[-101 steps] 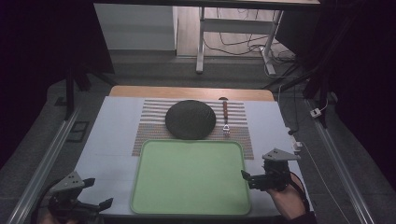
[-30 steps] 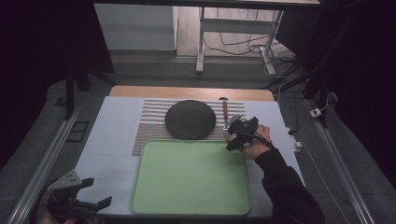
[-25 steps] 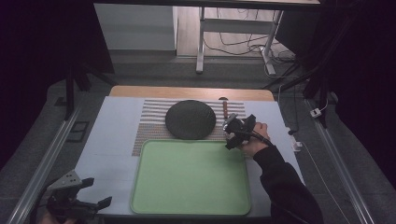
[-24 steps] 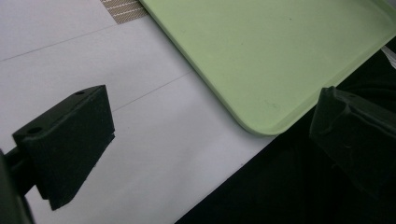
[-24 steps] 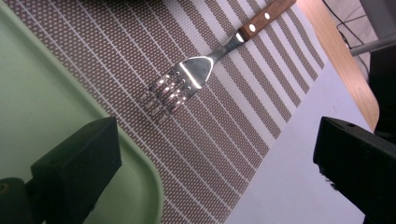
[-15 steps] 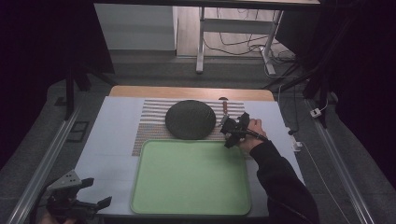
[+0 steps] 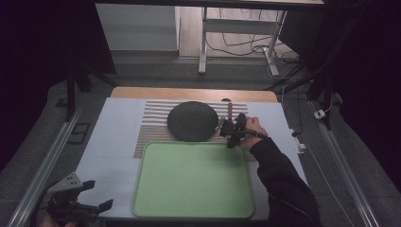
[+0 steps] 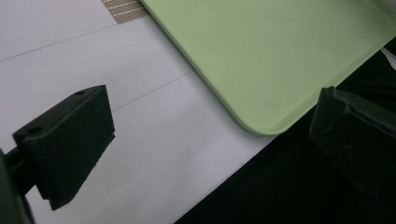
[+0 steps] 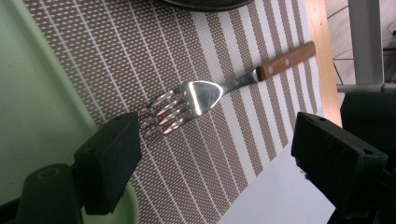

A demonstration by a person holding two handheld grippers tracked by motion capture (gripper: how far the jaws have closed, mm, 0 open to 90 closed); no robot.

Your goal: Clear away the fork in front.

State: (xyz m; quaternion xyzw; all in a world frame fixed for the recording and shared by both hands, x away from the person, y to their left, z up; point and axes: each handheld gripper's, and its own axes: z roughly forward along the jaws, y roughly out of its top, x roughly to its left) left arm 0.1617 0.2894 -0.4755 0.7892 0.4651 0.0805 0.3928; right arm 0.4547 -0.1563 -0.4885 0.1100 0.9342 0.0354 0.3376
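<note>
Two grippers are seen with jaws apart. The right gripper is held over the fork, which lies untouched on the striped placemat beside the dark plate. The left gripper is kept near the green tray.

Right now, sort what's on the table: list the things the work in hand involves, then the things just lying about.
In the work:
- right gripper, jaws open and reaching
- fork with a wooden handle, lying on the striped placemat, tines toward the jaws

Lying about:
- green tray, nothing on it
- dark round plate on the placemat
- left gripper, open, apart at the table's near corner
</note>
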